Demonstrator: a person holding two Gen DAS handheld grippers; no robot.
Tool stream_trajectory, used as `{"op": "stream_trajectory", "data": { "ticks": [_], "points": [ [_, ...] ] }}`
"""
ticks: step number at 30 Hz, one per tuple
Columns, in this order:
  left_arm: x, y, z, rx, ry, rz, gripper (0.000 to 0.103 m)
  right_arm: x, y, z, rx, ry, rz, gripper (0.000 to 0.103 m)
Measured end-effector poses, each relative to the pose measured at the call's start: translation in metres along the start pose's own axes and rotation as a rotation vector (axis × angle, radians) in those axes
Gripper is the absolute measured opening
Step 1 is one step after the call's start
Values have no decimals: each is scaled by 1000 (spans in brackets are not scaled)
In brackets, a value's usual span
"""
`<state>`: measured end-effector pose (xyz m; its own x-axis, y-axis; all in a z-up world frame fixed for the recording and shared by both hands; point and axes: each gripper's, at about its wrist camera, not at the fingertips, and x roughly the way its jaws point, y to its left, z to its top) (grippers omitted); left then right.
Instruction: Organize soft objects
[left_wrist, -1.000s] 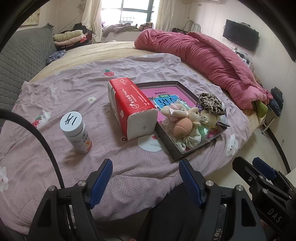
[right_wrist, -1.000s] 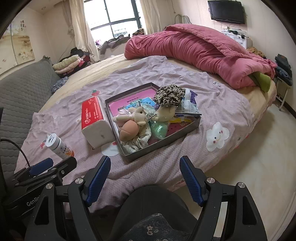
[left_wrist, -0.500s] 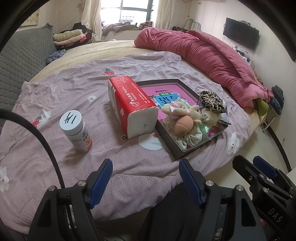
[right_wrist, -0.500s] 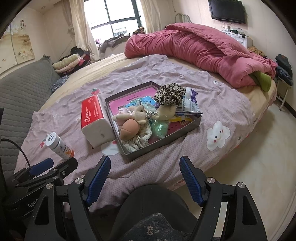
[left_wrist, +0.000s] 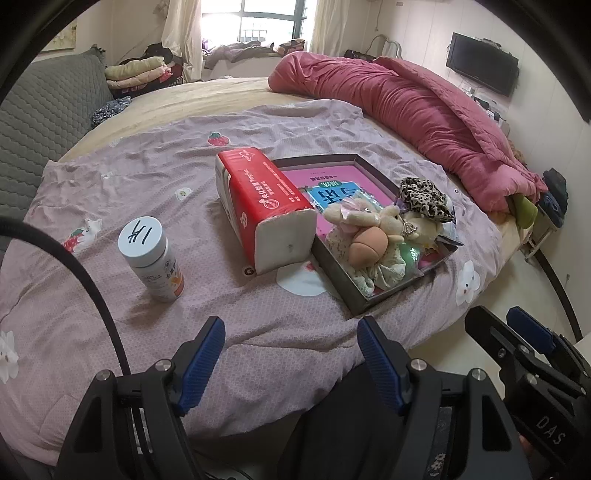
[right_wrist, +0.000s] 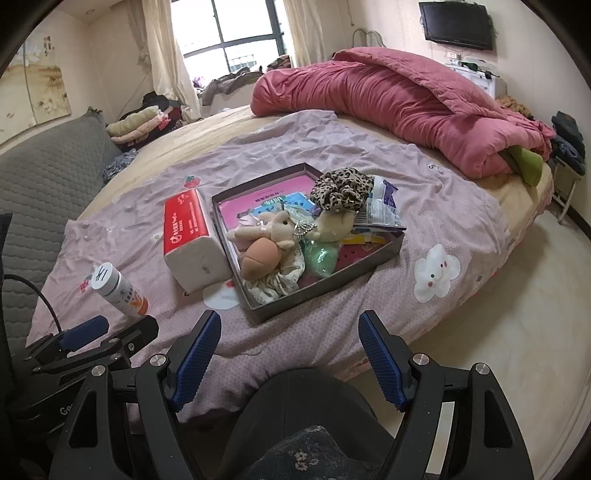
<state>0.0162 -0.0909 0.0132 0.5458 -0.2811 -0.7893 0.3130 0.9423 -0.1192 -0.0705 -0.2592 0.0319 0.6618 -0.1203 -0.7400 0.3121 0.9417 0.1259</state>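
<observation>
A dark shallow box (left_wrist: 334, 262) (right_wrist: 373, 264) lies on the lilac bedspread, holding a plush rabbit (left_wrist: 364, 216) (right_wrist: 271, 227), a peach-coloured soft ball (left_wrist: 369, 249) (right_wrist: 260, 258), a floral scrunchie (right_wrist: 275, 282), a leopard scrunchie (left_wrist: 423, 197) (right_wrist: 341, 188), a green soft item (right_wrist: 321, 258) and packets. A red tissue pack (left_wrist: 262, 206) (right_wrist: 188, 232) leans against the box's left side. Left of it stands a white pill bottle (left_wrist: 151, 256) (right_wrist: 118, 288). My left gripper (left_wrist: 291, 354) and right gripper (right_wrist: 290, 352) both hang open and empty over the near bed edge, well short of the box.
A rolled pink quilt (left_wrist: 406, 110) (right_wrist: 402, 107) lies along the far right of the bed. A grey padded headboard (left_wrist: 40, 118) stands on the left, with folded clothes (right_wrist: 140, 125) behind. Bare floor (right_wrist: 517, 314) runs along the right. A person's dark-clothed knee (right_wrist: 303, 398) sits below the grippers.
</observation>
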Motion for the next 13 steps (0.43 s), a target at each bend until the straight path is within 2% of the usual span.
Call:
{"op": "stream_trajectory", "data": {
  "ticks": [5,13],
  "points": [
    [1,2,1,-5,3,2,74,-1,10,4,-30,-27,3,78],
    [6,26,2,-58,17,-17,74,0,35,15,-93,-80,-13,78]
  ]
}}
